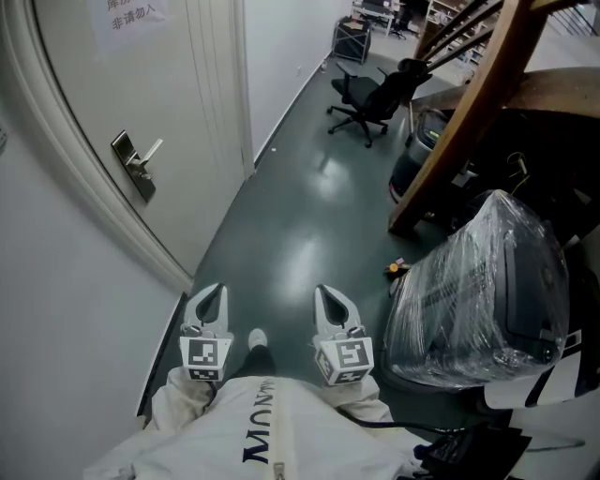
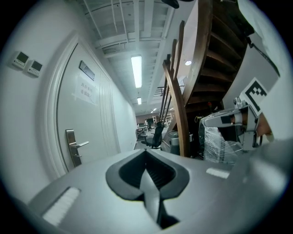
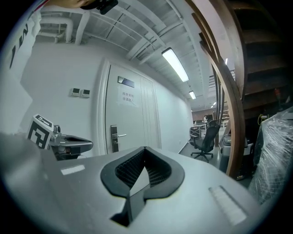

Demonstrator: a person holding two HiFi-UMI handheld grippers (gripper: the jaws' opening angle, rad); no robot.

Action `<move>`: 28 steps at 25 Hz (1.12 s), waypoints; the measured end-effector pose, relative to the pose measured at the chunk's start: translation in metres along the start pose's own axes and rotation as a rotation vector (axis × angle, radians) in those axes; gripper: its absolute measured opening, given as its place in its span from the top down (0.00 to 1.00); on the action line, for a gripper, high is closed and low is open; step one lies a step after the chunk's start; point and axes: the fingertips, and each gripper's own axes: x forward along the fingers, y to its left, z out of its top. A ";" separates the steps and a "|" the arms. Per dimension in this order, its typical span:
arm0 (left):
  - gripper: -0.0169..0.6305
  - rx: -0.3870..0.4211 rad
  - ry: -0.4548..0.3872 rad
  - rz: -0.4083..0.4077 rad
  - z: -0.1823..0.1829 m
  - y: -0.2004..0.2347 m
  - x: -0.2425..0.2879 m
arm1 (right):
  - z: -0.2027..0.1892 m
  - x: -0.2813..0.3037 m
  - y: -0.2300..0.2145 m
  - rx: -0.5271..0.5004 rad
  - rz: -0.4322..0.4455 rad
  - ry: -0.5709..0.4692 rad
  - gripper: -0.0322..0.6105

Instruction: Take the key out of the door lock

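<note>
The white door [image 1: 103, 84] stands at the left in the head view, with a metal lock plate and lever handle [image 1: 136, 164] on it. The same handle [image 2: 73, 148] shows in the left gripper view, and the handle [image 3: 114, 138] in the right gripper view. A key is too small to make out. My left gripper [image 1: 208, 302] and right gripper [image 1: 328, 302] are held low, close to my body and well short of the door. Both are shut with nothing between their jaws. Each gripper sees the other: the right gripper [image 2: 229, 122], the left gripper [image 3: 68, 144].
A black office chair [image 1: 366, 98] stands down the corridor. A slanted wooden stair beam [image 1: 469, 122] and a plastic-wrapped bulky object [image 1: 478, 291] are on the right. A small orange item [image 1: 397, 268] lies on the dark floor. A paper notice [image 1: 131, 14] hangs on the door.
</note>
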 end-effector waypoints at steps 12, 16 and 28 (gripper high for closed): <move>0.97 -0.031 0.036 0.004 -0.010 0.080 0.083 | 0.012 0.125 0.013 -0.022 0.055 0.051 0.95; 0.97 -0.052 0.050 -0.003 -0.016 0.109 0.111 | 0.018 0.169 0.021 -0.034 0.075 0.066 0.95; 0.97 -0.079 0.029 0.015 -0.021 0.166 0.163 | 0.030 0.249 0.027 -0.068 0.088 0.080 0.95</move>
